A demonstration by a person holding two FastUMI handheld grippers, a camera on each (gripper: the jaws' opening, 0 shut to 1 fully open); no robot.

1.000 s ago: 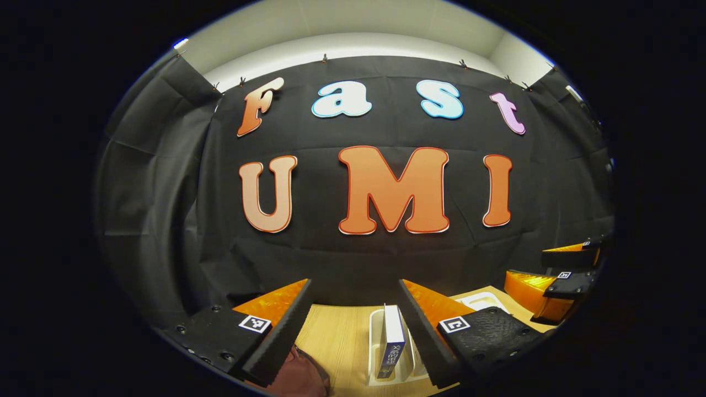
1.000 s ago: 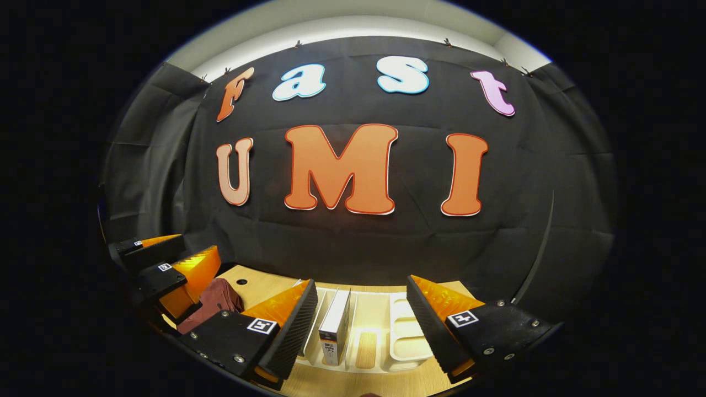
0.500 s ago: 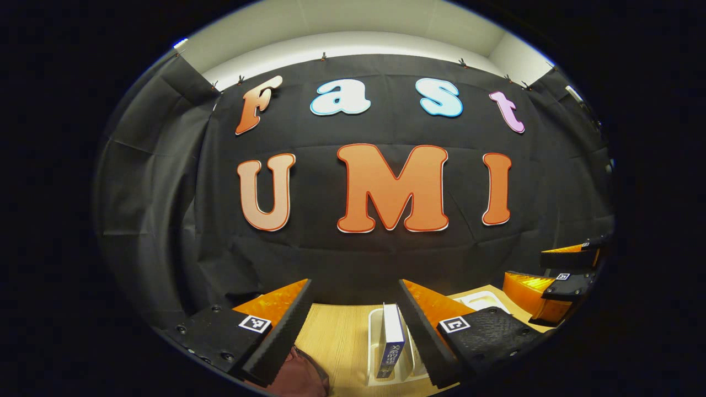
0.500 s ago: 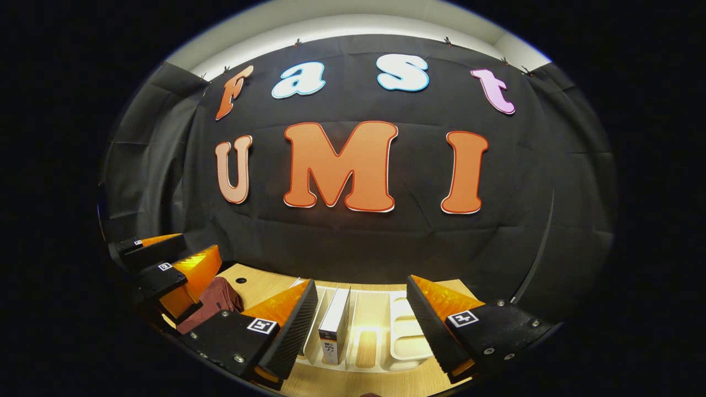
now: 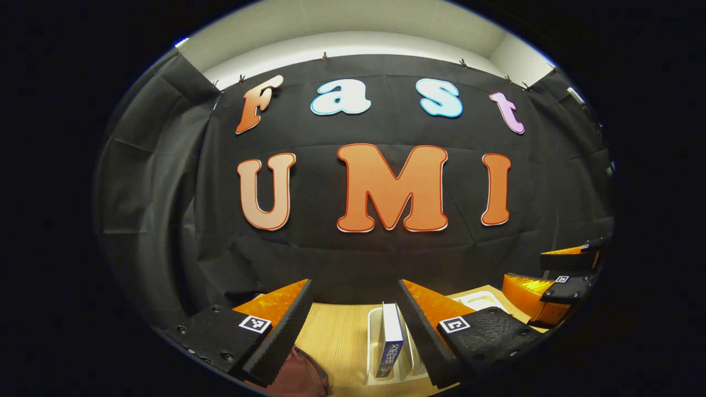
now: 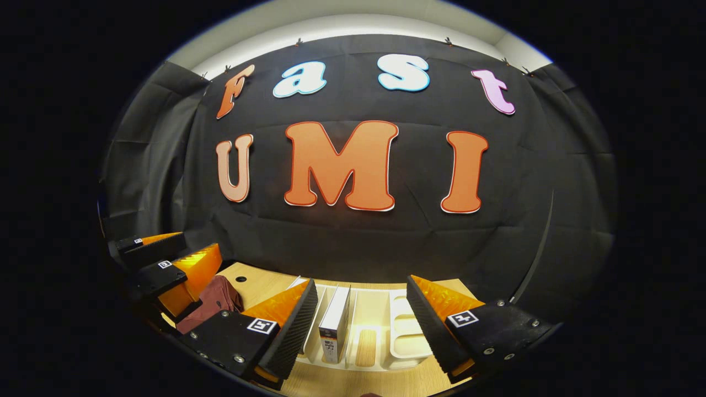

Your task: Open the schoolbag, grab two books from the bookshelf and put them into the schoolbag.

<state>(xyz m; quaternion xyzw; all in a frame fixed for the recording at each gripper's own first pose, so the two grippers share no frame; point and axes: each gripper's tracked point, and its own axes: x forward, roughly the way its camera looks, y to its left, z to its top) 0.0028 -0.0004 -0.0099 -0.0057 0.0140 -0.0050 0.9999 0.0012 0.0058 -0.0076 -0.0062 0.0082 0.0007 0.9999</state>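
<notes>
In the left gripper view, my left gripper (image 5: 354, 289) is open and held above the wooden table (image 5: 336, 336). A book (image 5: 390, 339) stands upright in the white bookshelf rack (image 5: 375, 353) just left of its right finger. The dark red schoolbag (image 5: 300, 377) lies at the lower left under its left finger. In the right gripper view, my right gripper (image 6: 361, 286) is open above the white bookshelf rack (image 6: 405, 336), where a book (image 6: 333, 325) stands upright. The schoolbag (image 6: 218, 298) lies to the left, beside the left gripper (image 6: 179, 259). The right gripper (image 5: 560, 264) appears at the right edge of the left gripper view.
The black cloth wall (image 5: 358, 259) hangs close behind the table's far edge. A small dark hole (image 6: 241, 280) marks the tabletop near the schoolbag. Several rack slots (image 6: 380, 331) to the right of the book hold nothing.
Both views have shifted only very slightly; the grippers stay open and the books and schoolbag have not moved.
</notes>
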